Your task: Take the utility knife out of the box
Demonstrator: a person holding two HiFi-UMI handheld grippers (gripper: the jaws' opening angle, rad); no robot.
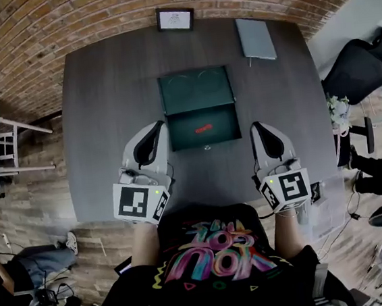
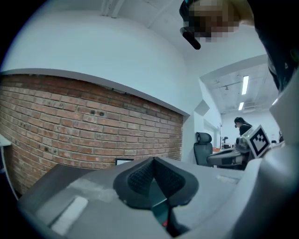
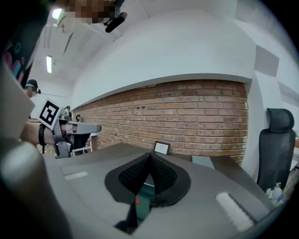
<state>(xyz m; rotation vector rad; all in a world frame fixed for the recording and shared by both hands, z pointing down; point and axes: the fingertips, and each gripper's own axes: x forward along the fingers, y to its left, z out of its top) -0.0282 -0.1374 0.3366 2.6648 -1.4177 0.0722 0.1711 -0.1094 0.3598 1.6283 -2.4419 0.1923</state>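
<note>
The left claw (image 1: 157, 127) and right claw (image 1: 257, 128), both closed and empty, are flanking the open box (image 1: 184, 138) on the table (image 1: 103, 90). The red utility knife (image 1: 203, 128) is lying left-to-right inside, between them and slightly farther away, about equally near to each.

A red object (image 1: 203, 127) inside the open green box (image 1: 196, 90) is showing too small to identify; print on the far framed card (image 1: 175, 19) is proving unreadable.

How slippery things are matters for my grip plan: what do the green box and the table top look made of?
Green box: smooth, faintly glossy, crisp thin walls; likely painted metal or hard plastic. Table top: dark grey, matt, with faint streaky grain; probably laminate or stained wood. The look alone leaves both open.
</note>
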